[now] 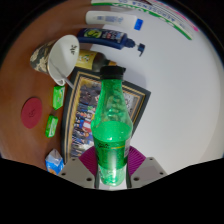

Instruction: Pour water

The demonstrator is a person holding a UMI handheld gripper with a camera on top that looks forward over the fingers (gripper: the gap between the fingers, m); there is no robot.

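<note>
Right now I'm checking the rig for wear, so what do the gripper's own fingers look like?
The gripper shows two pale grey fingers, each bearing a magenta pad on its inner face. No cables, markings, hand or sleeve are visible.

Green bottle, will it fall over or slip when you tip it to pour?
The green bottle is tall and narrow, so it would probably tip easily if nudged near its black cap. Its smooth, shiny plastic may be a bit slippery. The gripper seems to press both pink pads on its lower body, which should steady it.
</note>
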